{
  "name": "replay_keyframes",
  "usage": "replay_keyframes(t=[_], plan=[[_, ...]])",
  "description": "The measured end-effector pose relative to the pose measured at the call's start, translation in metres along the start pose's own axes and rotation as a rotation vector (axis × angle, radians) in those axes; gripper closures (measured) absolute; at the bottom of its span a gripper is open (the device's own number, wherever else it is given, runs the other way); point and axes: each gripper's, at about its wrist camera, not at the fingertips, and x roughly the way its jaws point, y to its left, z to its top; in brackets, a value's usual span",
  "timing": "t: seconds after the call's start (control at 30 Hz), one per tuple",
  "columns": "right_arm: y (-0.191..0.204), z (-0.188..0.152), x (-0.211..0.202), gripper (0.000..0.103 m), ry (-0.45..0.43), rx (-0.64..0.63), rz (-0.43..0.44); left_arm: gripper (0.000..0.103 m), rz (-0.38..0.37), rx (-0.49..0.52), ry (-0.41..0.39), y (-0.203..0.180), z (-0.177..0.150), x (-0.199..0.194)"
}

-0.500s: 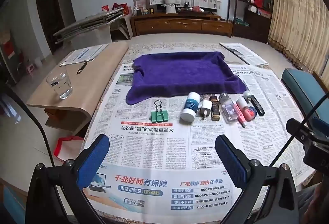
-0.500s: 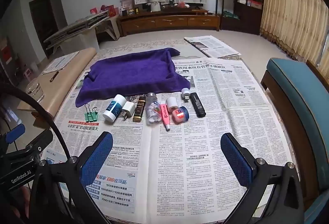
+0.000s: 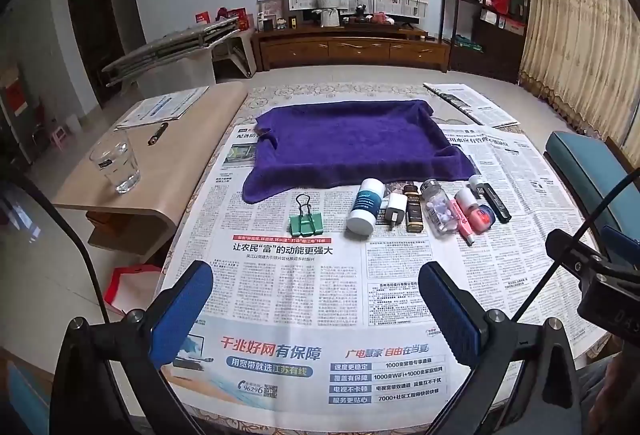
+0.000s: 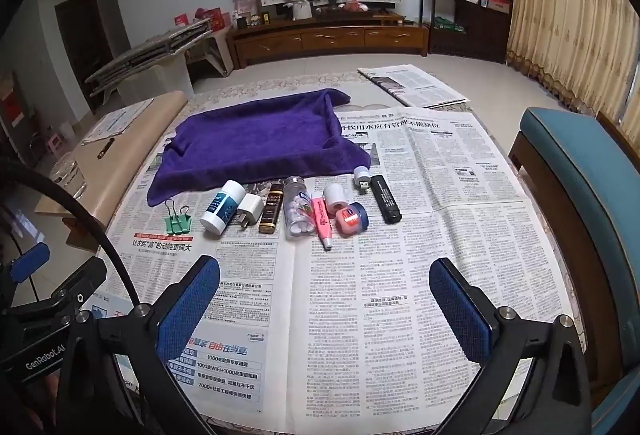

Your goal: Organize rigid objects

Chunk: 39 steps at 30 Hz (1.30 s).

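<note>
Row of small rigid items along the near hem of the purple towel (image 3: 352, 143), on newspaper (image 3: 280, 287) covering the desk, nothing yet lifted. Left to right: green binder clip (image 3: 305, 221) toward the left edge, apart from the rest; then white-capped blue tube (image 3: 365, 206), white charger plug (image 3: 395, 209), dark brown bottle (image 3: 412, 208), clear pill bottle (image 3: 437, 209), pink marker (image 3: 462, 221), small red-lidded jar (image 4: 351, 218), black stick (image 4: 385, 198), packed close or touching. Left tongs (image 3: 316, 309) spread wide, empty, hanging over the near edge; right tongs (image 4: 323, 309) likewise spread and empty. Probably best: start with the isolated clip, approach low and square, close across its flat body. Risk among the packed cylinders: nudging neighbours into rolling.
</note>
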Motion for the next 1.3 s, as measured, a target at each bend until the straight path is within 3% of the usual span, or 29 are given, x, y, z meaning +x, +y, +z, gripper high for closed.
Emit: replay_keyframes(t=[1.3], plan=[[0.006,-0.003,-0.004,0.0,0.0,-0.024,0.012,0.0,-0.001,-0.03,0.018,0.013,0.003,-0.006]])
